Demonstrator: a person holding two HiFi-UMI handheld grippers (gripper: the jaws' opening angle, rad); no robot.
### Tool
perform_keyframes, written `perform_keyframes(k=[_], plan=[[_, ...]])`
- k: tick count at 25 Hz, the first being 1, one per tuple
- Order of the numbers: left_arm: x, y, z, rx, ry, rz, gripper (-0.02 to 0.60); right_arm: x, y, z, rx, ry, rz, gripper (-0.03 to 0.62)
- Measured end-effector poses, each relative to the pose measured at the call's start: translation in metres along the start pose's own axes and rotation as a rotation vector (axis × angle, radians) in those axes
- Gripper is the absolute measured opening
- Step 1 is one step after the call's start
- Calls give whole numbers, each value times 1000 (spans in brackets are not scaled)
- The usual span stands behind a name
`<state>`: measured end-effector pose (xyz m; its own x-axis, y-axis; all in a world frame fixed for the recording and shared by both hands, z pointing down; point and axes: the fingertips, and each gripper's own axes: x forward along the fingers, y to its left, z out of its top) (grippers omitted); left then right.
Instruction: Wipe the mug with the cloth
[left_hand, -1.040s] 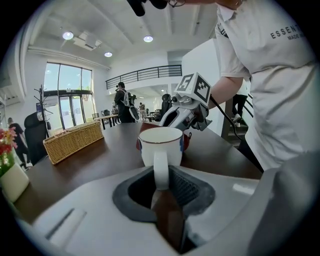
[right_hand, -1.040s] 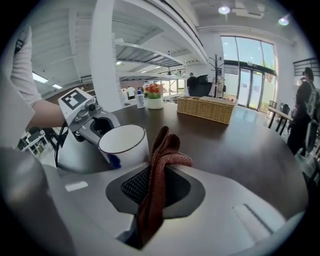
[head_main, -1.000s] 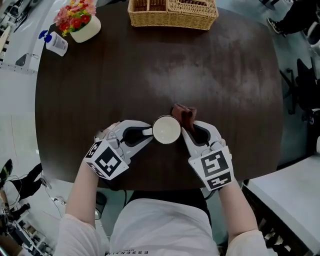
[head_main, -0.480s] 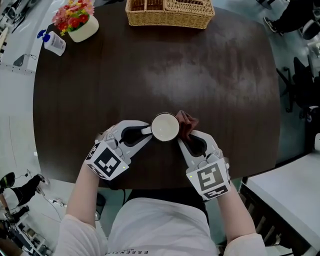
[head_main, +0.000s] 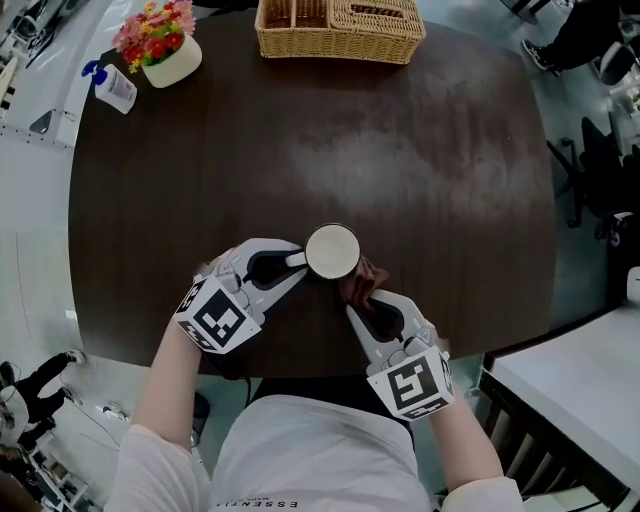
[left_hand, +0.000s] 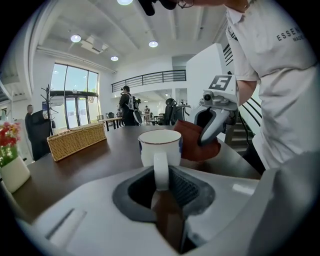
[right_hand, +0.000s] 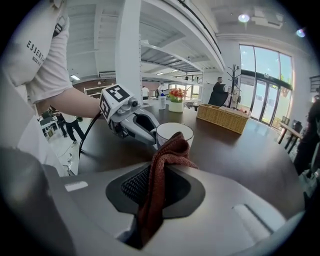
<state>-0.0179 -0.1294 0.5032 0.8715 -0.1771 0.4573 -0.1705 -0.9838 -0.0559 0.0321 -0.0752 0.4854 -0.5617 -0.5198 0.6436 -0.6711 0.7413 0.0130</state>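
Note:
A white mug (head_main: 332, 250) with a thin dark rim line stands upright on the dark round table (head_main: 420, 150), near its front edge. My left gripper (head_main: 297, 259) is shut on the mug's handle (left_hand: 161, 170) from the left. My right gripper (head_main: 352, 297) is shut on a red-brown cloth (head_main: 360, 282), which lies against the mug's near-right side. In the right gripper view the cloth (right_hand: 160, 170) rises from between the jaws and its top touches the mug (right_hand: 174, 134). The left gripper view shows the cloth (left_hand: 196, 142) pressed beside the mug (left_hand: 160, 146).
A wicker basket (head_main: 340, 28) sits at the table's far edge. A white pot of flowers (head_main: 160, 45) and a small bottle (head_main: 110, 88) stand at the far left. A white surface (head_main: 580, 400) lies off the table to the right.
My right gripper has drawn the cloth round the mug, from its far-right side toward its near-right side. The left gripper and mug have stayed put.

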Motion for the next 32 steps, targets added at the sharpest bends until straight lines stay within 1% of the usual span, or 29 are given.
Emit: perform_keyframes(k=[4, 6, 7, 9, 12, 14, 16, 20, 24, 27, 30, 32], plan=[[1, -2, 1, 14, 8, -41, 71, -9, -34, -3, -7, 2, -42, 81], [0, -1, 2, 30, 22, -70, 71, -10, -54, 0, -32, -9, -47, 80], [0, 0, 2, 41, 31, -85, 71, -8, -63, 5, -50, -27, -39, 80], [1, 2, 2, 62, 47, -115, 71, 0, -78, 17, -90, -71, 9, 80], [2, 4, 2, 86, 61, -162, 71, 19, -93, 33, -166, -101, 118, 80], [2, 5, 0, 100, 74, -194, 71, 35, -98, 40, -242, -92, 207, 80], [2, 7, -1, 111, 88, -230, 71, 50, -98, 42, -330, -68, 317, 80], [6, 13, 2, 115, 120, -297, 71, 74, -97, 52, -471, -25, 546, 80], [6, 13, 0, 94, 142, -322, 71, 88, -80, 56, -618, 2, 738, 80], [7, 13, -2, 69, 139, -315, 71, 92, -68, 58, -734, 7, 837, 80], [7, 13, -2, 45, 138, -302, 71, 92, -61, 55, -909, 15, 902, 78], [7, 13, -3, 38, 145, -296, 71, 89, -60, 50, -1021, 38, 946, 78]])
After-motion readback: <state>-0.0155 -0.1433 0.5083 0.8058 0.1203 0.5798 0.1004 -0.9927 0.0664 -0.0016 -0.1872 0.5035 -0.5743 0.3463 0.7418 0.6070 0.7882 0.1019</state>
